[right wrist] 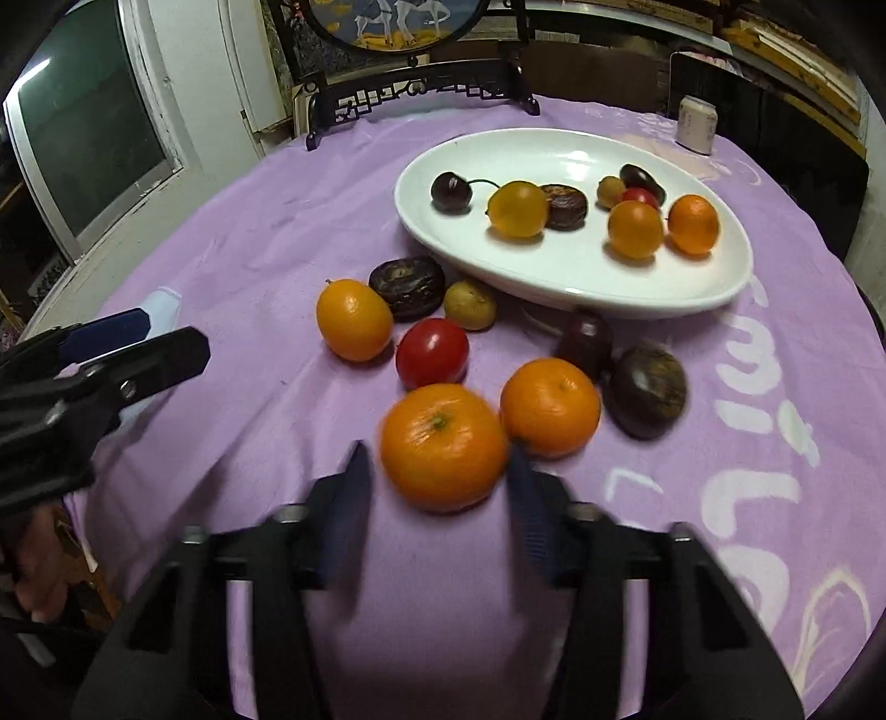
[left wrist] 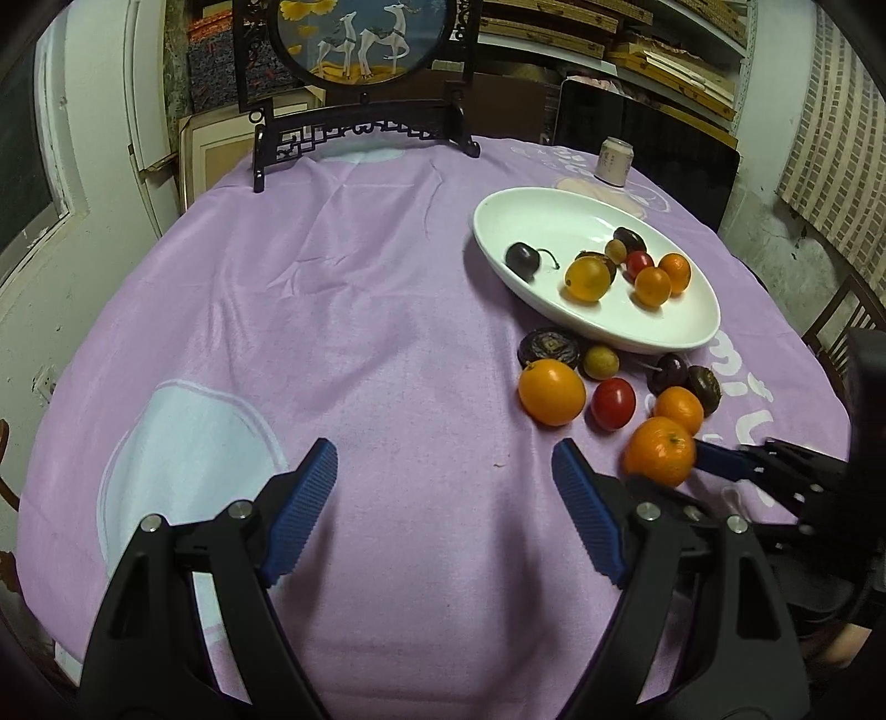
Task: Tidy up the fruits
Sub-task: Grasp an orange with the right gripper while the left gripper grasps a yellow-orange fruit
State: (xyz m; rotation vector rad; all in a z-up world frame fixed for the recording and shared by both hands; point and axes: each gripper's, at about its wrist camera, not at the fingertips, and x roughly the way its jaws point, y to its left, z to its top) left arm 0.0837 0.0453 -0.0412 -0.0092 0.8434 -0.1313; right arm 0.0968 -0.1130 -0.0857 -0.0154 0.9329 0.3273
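A white oval dish holds several small fruits: oranges, a dark cherry, a red tomato. More fruits lie on the purple cloth in front of it: a yellow-orange kumquat, a red tomato, two mandarins, dark brown fruits. My right gripper is open, its blue fingers on either side of the nearest mandarin, not clearly pressing it. My left gripper is open and empty over bare cloth, left of the fruits.
A dark wooden stand with a round deer picture stands at the table's far edge. A small can stands behind the dish. Shelves and a chair back lie beyond.
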